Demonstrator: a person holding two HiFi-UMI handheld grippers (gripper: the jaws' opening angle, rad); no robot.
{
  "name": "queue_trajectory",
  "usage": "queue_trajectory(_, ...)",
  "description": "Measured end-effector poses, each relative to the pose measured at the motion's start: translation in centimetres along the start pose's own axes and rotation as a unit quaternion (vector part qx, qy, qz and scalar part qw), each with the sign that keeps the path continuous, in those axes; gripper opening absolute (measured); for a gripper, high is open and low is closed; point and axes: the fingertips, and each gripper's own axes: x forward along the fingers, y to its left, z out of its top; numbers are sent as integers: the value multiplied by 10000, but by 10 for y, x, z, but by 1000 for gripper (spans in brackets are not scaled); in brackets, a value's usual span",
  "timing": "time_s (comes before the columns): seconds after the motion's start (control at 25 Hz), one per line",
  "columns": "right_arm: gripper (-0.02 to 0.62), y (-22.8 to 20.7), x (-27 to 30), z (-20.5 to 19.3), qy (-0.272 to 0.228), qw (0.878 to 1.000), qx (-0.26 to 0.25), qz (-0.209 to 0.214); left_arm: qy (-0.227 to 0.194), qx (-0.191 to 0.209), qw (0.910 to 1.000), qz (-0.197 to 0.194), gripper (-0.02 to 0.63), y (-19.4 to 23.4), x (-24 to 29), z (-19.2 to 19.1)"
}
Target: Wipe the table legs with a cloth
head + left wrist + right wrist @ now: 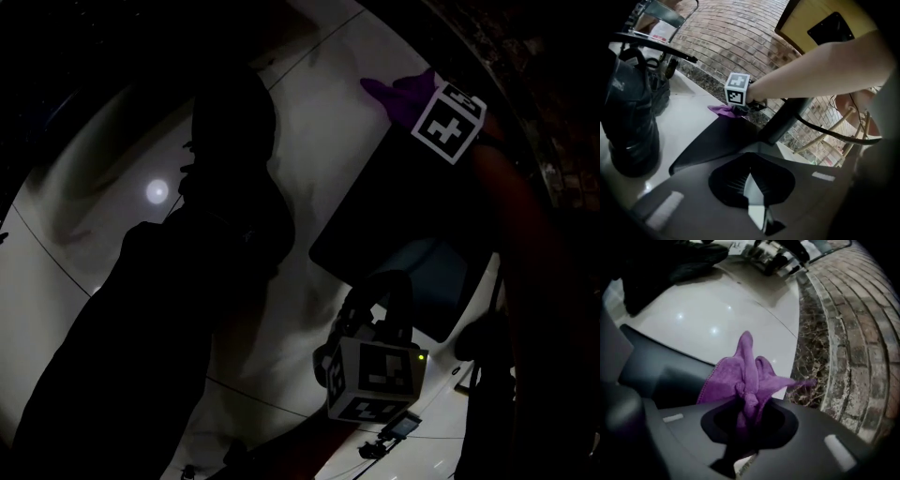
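Observation:
My right gripper (747,404) is shut on a bunched purple cloth (750,373), which hangs just beyond the edge of the table's flat dark foot (656,373). The head view is very dark. There the right gripper (412,103) is at the top right, with the purple cloth (384,94) poking out over the far corner of the dark foot (394,234). From the left gripper view I see the right gripper (735,108), the cloth (722,110), the slanted dark table leg (787,117) and its foot (717,140). My left gripper (752,187) is shut and empty, lower down by the foot.
The floor (717,315) is glossy white, edged by a dark marble skirting (815,343) and a brick wall (740,42). Black boots (628,122) stand at the left under a metal-framed chair (661,42). Wooden stool legs (843,124) and a cable (834,135) lie at the right.

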Motion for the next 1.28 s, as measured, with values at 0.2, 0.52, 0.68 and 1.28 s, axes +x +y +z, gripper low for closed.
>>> queue_trajectory(0.2,63,4,-6,-42,1075,9884,-882,608,-130,-148,9998,-36,15,3,-4,29)
queue_trajectory(0.52,75,68,-46,-119,2502,9164,-2244,2175,-153,51,9997,-169,17,-8,-6,27)
queue_trajectory(0.68,75,95,-64,-88,1870,9292,-2411,2086,-274,-49,9996,-53,15,1,-7,32)
queue_trajectory(1.28,78,158,-193,-78,-2467,8599,4410,-729,-821,-71,9918,982,15,56,-31,53)
